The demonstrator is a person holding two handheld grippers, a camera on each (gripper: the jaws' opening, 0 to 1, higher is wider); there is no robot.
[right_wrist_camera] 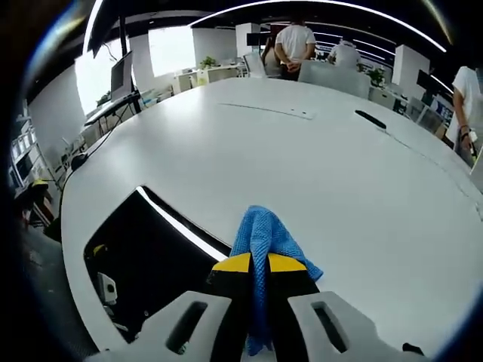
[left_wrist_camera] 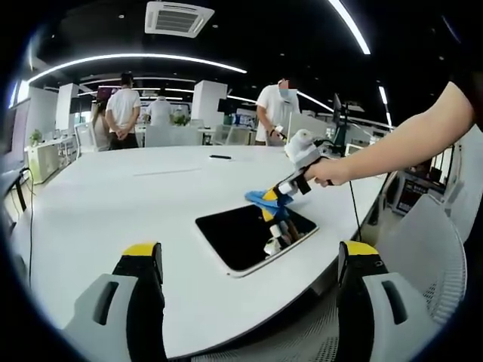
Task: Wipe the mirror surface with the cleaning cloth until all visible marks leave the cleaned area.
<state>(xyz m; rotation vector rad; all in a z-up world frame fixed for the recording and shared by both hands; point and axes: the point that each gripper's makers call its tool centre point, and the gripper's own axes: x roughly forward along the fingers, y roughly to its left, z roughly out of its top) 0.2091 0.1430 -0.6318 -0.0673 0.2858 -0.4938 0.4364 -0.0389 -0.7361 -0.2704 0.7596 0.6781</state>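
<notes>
Your right gripper (right_wrist_camera: 259, 264) was clamped on the soft, limp cleaning cloth (right_wrist_camera: 264, 230) at the fragile, slippery mirror (left_wrist_camera: 253, 235); your left gripper (left_wrist_camera: 253, 260) stood apart, empty.

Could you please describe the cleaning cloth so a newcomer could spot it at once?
On the large white table, find the dark mirror near its edge. The cloth lies at the mirror's rim, pinched in the right gripper; it is the one bright blue, woven thing there.
</notes>
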